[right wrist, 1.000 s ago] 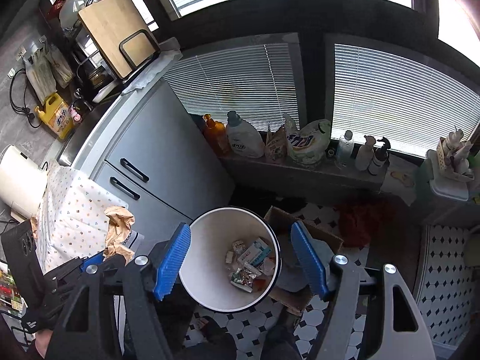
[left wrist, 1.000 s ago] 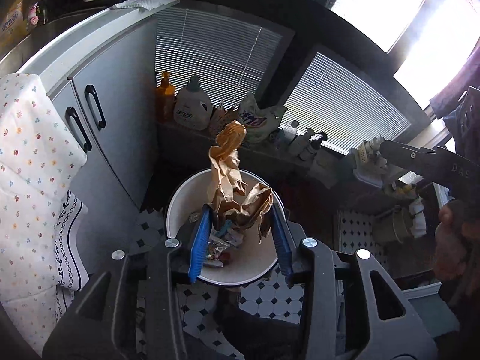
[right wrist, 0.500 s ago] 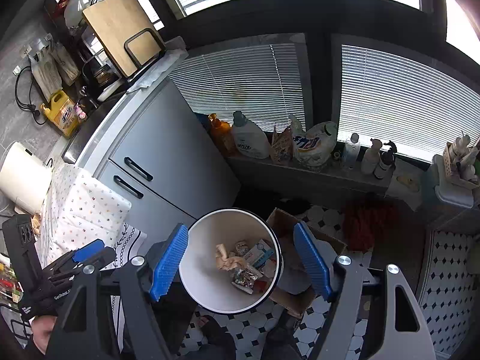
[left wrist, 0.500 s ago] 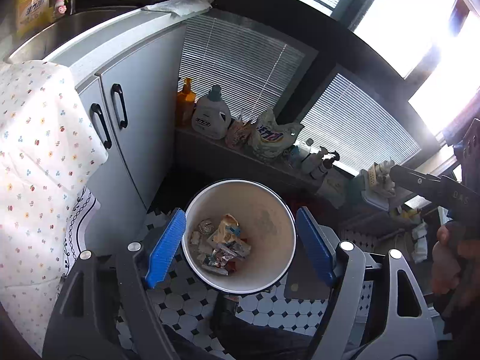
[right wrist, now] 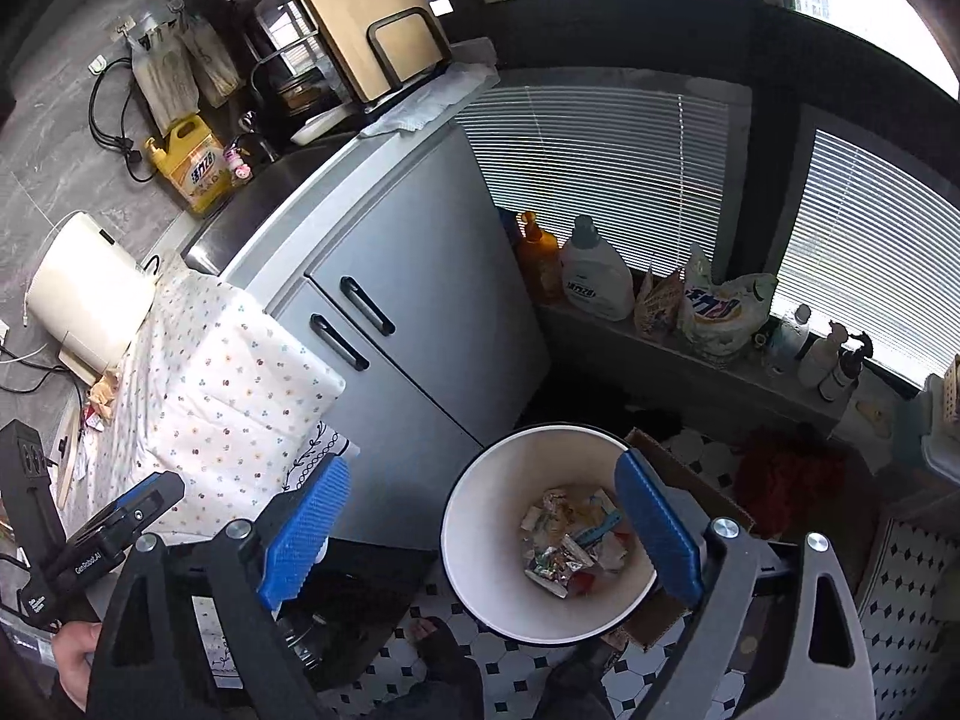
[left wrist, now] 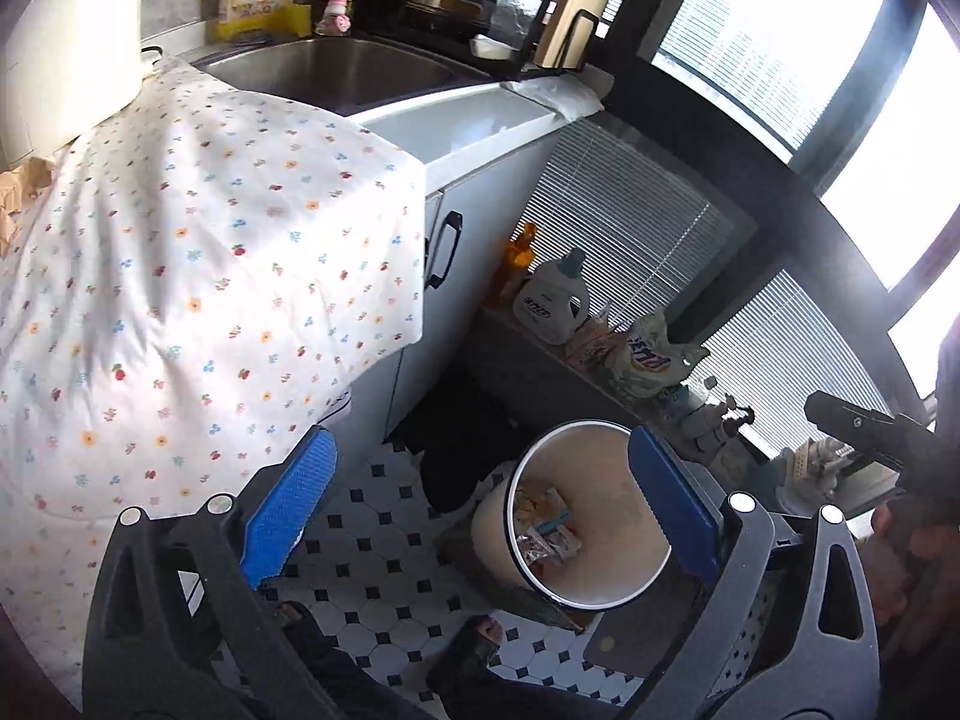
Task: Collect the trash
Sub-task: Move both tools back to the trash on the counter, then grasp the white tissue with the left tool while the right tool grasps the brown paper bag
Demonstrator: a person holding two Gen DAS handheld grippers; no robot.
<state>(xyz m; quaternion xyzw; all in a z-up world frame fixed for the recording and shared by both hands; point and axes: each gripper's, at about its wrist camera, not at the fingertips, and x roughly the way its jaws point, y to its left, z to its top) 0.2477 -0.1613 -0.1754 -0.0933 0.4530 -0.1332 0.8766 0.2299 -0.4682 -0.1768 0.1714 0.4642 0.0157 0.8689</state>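
A white round trash bin (left wrist: 624,480) stands on the tiled floor, also in the right wrist view (right wrist: 480,498). Wrappers and crumpled paper (right wrist: 570,543) lie at its bottom, also seen in the left wrist view (left wrist: 543,531). My left gripper (left wrist: 480,516) is open and empty, high above the floor beside the bin and the clothed table. My right gripper (right wrist: 483,534) is open and empty above the bin. A scrap of brown paper (left wrist: 21,195) lies on the table at the far left, also in the right wrist view (right wrist: 102,393).
A table with a flowered cloth (left wrist: 180,276) stands left of the bin, beside grey cabinets (right wrist: 408,324) and a sink (left wrist: 336,69). Detergent bottles (right wrist: 591,276) line a ledge under the blinds. A cardboard box (right wrist: 708,468) sits by the bin. A white appliance (right wrist: 90,294) stands on the table.
My left gripper opened and let the brown crumpled paper fall into the bin, then swung up and left toward the clothed table. My right gripper stayed open over the bin.
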